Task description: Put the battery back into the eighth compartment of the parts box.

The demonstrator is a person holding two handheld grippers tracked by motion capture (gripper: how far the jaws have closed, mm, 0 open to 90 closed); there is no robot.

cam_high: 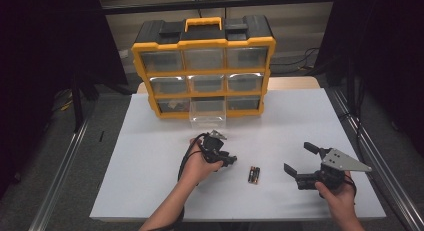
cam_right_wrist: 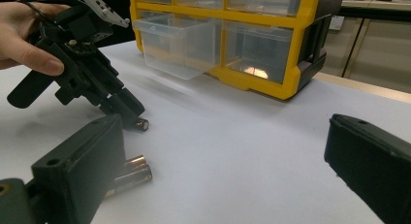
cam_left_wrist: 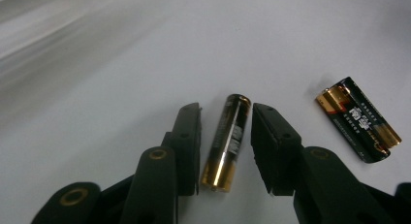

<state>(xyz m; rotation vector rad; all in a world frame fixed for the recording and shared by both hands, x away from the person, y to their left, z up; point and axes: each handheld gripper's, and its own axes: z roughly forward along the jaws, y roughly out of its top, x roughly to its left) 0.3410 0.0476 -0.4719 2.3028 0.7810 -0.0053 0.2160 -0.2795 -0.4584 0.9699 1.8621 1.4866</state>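
High view: left gripper [cam_high: 231,159] at frame centre, tilted down at the white table [cam_high: 150,156]. The wrapped battery pair [cam_high: 254,175] lies just to its right. Right gripper [cam_high: 299,160] sits lower right, jaws spread wide, empty. Yellow drawer cabinet [cam_high: 203,66] at top centre, one clear drawer [cam_high: 207,113] pulled out.

Left gripper view: single battery [cam_left_wrist: 227,142] lies between the jaws, lower centre. Visible gaps on both sides, so jaws are open around it, not gripping. The pair shows at right.

Right gripper view: own jaws wide apart, nothing between. Left gripper at upper left, single battery tip at its jaws; open drawer top centre.

Step looks like grasping the single battery. Next move likely needs the jaws closed squarely on it, then a lift toward the open drawer.
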